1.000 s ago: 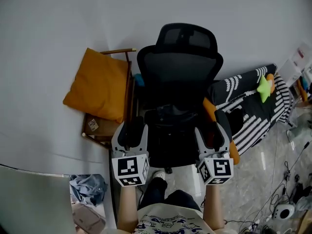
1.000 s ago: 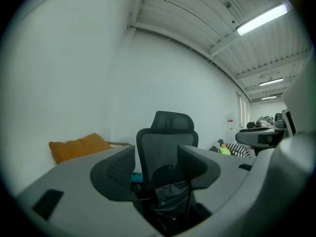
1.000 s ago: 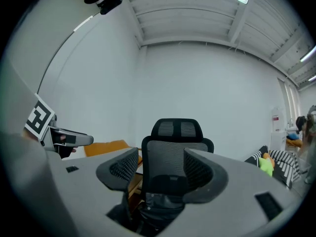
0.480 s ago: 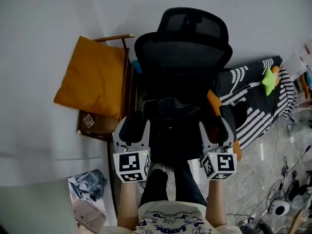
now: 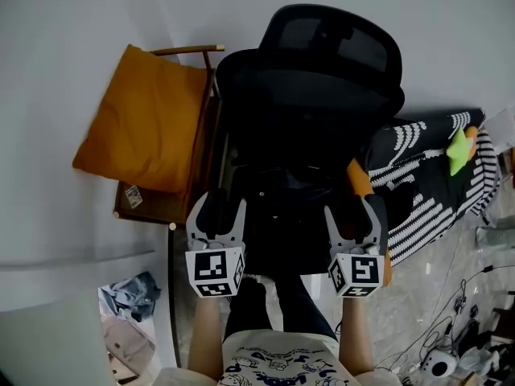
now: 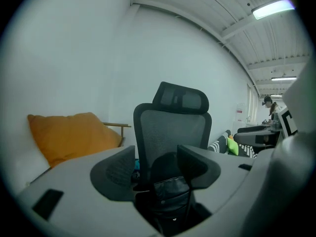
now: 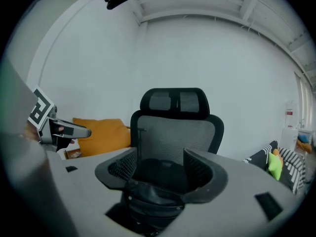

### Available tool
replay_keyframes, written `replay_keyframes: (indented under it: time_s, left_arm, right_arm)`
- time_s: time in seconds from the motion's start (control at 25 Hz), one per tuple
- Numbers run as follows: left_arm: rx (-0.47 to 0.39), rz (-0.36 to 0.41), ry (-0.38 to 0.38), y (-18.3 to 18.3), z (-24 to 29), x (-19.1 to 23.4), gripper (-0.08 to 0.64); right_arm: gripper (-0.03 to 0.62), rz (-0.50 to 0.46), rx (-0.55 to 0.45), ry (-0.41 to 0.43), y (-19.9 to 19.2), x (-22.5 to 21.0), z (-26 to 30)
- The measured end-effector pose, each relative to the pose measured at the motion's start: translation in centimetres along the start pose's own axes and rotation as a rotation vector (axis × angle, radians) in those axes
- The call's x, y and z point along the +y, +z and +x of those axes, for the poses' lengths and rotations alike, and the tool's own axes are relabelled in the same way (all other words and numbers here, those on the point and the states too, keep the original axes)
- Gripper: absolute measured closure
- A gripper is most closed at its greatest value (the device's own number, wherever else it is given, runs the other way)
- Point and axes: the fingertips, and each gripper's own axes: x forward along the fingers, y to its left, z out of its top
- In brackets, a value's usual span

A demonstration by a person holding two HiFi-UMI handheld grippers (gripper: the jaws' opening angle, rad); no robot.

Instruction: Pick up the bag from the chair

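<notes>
A black bag [image 5: 283, 190] lies on the seat of a black mesh office chair [image 5: 310, 71]. In the left gripper view the bag [image 6: 171, 191] sits low ahead, framed by the open jaws. The right gripper view shows the bag [image 7: 150, 196] just beyond its jaws. My left gripper [image 5: 216, 209] hovers open at the seat's front left. At the front right is my right gripper [image 5: 352, 215], also open. Its jaws have just been opening wider, and nothing sits between the pads. Neither gripper touches the bag.
A wooden chair [image 5: 173, 207] with an orange cushion [image 5: 137, 119] stands left of the office chair. A striped black-and-white sofa [image 5: 430, 179] with a green star toy [image 5: 460, 148] is on the right. Crumpled clothes [image 5: 125, 292] lie on the floor at lower left, cables [image 5: 459, 312] at lower right.
Both grippers have moved forward and down toward the chair seat. The chair now fills more of the head view.
</notes>
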Motion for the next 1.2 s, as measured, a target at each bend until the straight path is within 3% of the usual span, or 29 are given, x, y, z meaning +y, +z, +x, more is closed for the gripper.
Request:
replay_keyframes:
  time_s: [0.28,0.56,0.88,1.2]
  left_arm:
    - [0.089,0.024,0.048,-4.6,6.1,-0.7,0.299]
    - [0.16,0.005,0.031,-10.1,11.0,-1.5,0.298]
    - [0.234,-0.001,-0.004,-16.0,16.9,-1.1,0.295]
    - [0.264,-0.044,-0.108,-21.0,21.9,-1.3,0.25]
  right_arm:
    - [0.284,0.007,0.114,0.034,-5.9,-4.1,5.6]
    - [0.282,0.032,0.205,0.047,-12.2,-6.7,9.8]
    - [0.267,0.003,0.291,0.095,-17.9,-8.3,14.6]
    - [0.227,-0.02,0.374,0.125,-23.4,-8.8,18.9]
